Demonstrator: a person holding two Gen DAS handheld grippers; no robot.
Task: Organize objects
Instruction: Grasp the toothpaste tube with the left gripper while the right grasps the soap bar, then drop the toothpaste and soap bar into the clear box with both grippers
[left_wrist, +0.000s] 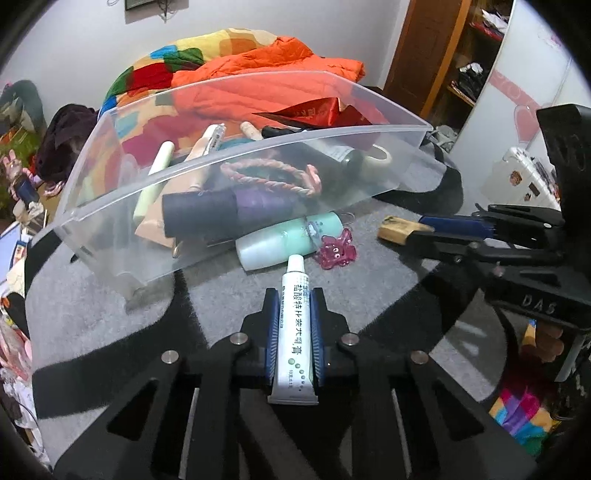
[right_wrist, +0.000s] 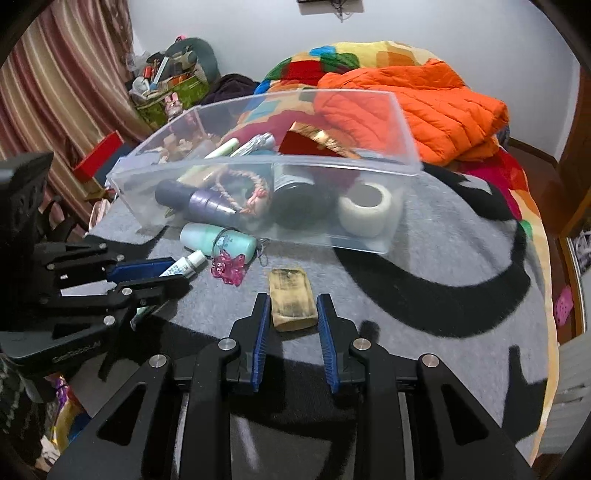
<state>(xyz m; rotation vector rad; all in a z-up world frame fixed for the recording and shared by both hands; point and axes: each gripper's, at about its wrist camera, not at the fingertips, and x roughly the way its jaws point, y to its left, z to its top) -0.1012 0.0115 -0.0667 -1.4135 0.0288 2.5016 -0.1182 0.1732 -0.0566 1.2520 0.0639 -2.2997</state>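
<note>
Left claw clamping white ointment tube, green dots, black lettering

The left gripper has its two blue-padded fingers pressed against the sides of a white tube, which runs along them with its cap pointing forward past the tips. It is held low over the grey surface. The right gripper is also low and level, its jaws parted on either side of a tan block; whether the pads touch it cannot be told
</note>
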